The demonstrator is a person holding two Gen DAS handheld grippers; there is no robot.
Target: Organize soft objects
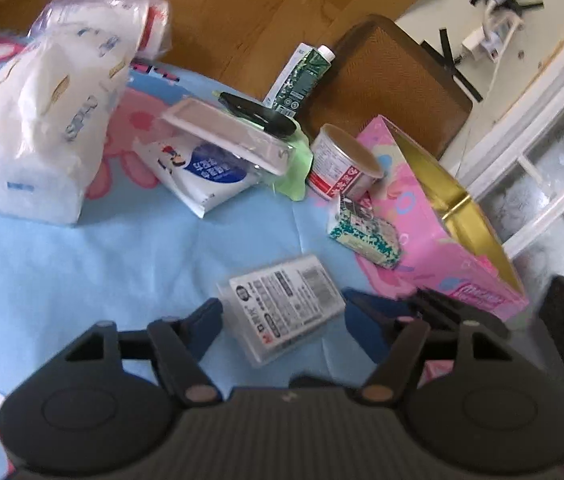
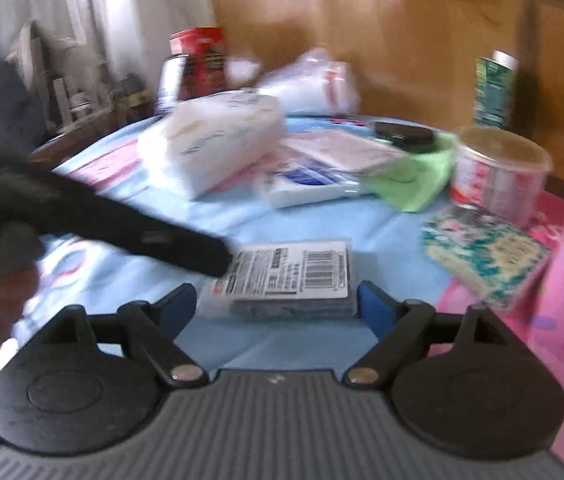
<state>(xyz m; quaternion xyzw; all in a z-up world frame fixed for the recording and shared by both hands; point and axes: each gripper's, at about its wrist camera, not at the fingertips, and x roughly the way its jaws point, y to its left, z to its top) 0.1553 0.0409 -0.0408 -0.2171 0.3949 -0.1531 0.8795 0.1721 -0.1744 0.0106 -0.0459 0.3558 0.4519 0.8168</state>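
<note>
Tongs — flat packet between, untouched

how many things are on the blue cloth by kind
soft packs: 4 (tissue pack, bagged pack, wipes pouch, flat barcode pack)
cartons: 2 (tall, small)
tub: 1
pink box: 1
total: 8

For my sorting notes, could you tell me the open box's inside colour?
Gold, inside the pink box; left wrist view shows it best.
</note>
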